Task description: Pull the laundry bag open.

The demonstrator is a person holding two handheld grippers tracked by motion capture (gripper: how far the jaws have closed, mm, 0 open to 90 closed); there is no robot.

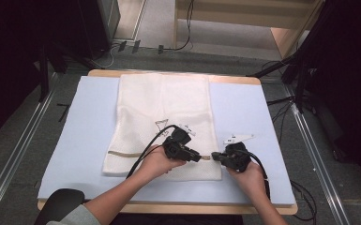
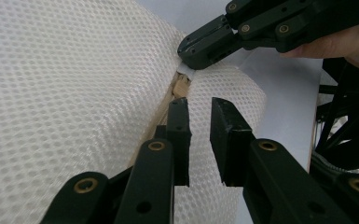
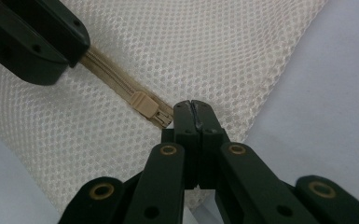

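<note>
- We've got a white mesh laundry bag (image 1: 164, 117) lying flat on a pale blue mat (image 1: 89, 122) that covers most of a wooden table (image 1: 169, 208), long side running away from us.
- A tan zipper (image 3: 116, 81) runs across the bag near its close end, and both grippers sit right at the right-hand end of it.
- The tan slider (image 3: 144, 103) sits close to that end of the zipper, with just a short bit of track past it.
- Right gripper (image 3: 197, 112): jaws pressed together with a thin sliver of something pale pinched between the tips. From the left gripper view it looks like a small whitish tab (image 2: 186, 71) at the zipper end, though we can't tell exactly what that tab is.
- Left gripper (image 2: 199, 126): jaws a narrow gap apart, nothing between them, tips resting low over the mesh and pointed along the zipper toward the slider. We can't tell whether they touch the fabric.
- From the high view the two grippers point at each other, tips nearly meeting over the bag's near right corner.
- Beyond the table there's grey carpet (image 1: 187, 56) with a few cables (image 1: 178, 47) on it.
</note>
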